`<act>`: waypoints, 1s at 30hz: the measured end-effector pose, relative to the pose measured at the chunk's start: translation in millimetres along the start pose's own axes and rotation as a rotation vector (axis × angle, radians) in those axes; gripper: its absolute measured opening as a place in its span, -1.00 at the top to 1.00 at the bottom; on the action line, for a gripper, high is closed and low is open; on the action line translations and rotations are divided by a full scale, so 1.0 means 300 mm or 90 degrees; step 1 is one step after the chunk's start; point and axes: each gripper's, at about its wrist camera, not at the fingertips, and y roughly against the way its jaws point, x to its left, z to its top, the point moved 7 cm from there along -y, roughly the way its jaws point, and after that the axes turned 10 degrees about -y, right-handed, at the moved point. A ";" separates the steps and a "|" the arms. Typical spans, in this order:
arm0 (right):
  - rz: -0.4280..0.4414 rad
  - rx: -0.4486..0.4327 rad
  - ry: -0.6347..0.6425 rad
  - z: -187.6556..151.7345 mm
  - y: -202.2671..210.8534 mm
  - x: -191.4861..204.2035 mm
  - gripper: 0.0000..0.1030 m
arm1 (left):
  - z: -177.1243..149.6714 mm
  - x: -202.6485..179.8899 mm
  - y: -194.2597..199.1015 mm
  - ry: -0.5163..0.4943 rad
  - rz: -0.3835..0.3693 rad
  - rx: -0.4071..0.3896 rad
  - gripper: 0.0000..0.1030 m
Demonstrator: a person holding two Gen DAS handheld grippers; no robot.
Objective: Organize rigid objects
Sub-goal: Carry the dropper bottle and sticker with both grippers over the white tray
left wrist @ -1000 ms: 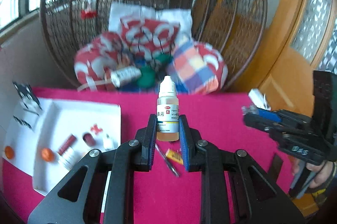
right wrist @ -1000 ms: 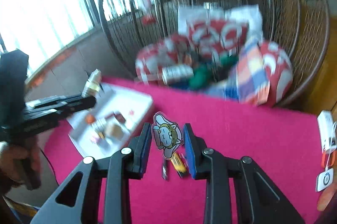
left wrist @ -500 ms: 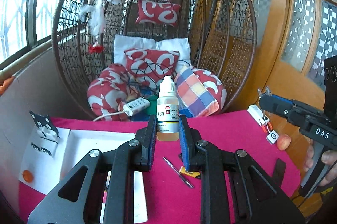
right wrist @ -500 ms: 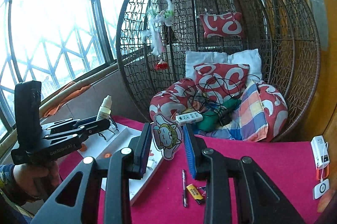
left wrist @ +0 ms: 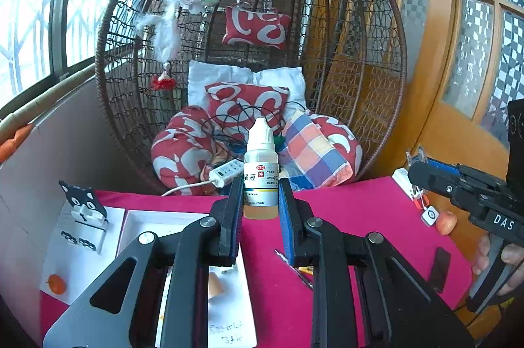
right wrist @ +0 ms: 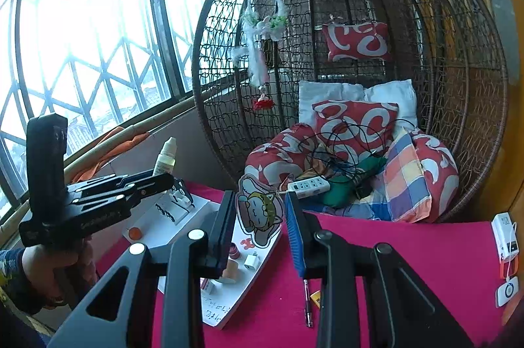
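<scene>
A small dropper bottle stands upright between the pads of the left gripper, clamped at its label with the white cap clear above — a hold that keeps the liquid level and the base free for setting down. It hangs above the pink table, over the far edge of the white tray. The right gripper is closed on a flat cartoon cat sticker, pinched by its edges so the face shows, also lifted above the table near the tray's right side. Both pieces look ready for sorting into the tray, where a small white charger and a tape roll already lie. A pen lies on the cloth to the right.

Against a second ago, both grippers sit higher and tilt less steeply — the hanging chair now fills the view, and less of the tray shows. The grips are unchanged.
</scene>
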 end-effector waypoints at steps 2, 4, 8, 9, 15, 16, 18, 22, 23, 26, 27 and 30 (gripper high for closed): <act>0.000 0.000 0.004 0.001 -0.002 0.014 0.43 | 0.002 0.016 0.003 0.003 0.001 -0.002 0.62; -0.001 0.000 0.007 0.002 -0.006 0.027 0.43 | 0.002 0.034 0.010 0.004 0.004 -0.005 0.62; -0.001 0.001 0.009 0.002 -0.018 0.046 0.43 | -0.001 0.067 0.028 0.012 0.012 -0.011 0.62; 0.001 0.002 0.010 0.002 -0.021 0.051 0.43 | -0.003 0.076 0.031 0.013 0.014 -0.011 0.62; 0.014 0.014 0.012 -0.007 -0.062 0.089 0.43 | -0.023 0.140 0.051 0.024 0.029 -0.008 0.62; 0.017 0.017 0.013 -0.010 -0.073 0.101 0.43 | -0.027 0.154 0.055 0.027 0.033 -0.007 0.62; 0.023 0.023 0.017 -0.014 -0.091 0.121 0.43 | -0.036 0.180 0.065 0.034 0.040 -0.007 0.62; 0.039 0.034 0.028 -0.027 -0.132 0.177 0.43 | -0.063 0.251 0.091 0.051 0.063 -0.004 0.62; 0.043 0.036 0.030 -0.032 -0.141 0.191 0.43 | -0.071 0.271 0.098 0.056 0.069 -0.003 0.62; 0.056 0.045 0.034 -0.045 -0.173 0.225 0.43 | -0.103 0.321 0.114 0.065 0.087 0.006 0.62; 0.060 0.049 0.033 -0.050 -0.188 0.238 0.43 | -0.116 0.334 0.117 0.067 0.091 0.010 0.62; 0.071 0.062 0.032 -0.062 -0.229 0.267 0.43 | -0.155 0.367 0.119 0.076 0.098 0.026 0.62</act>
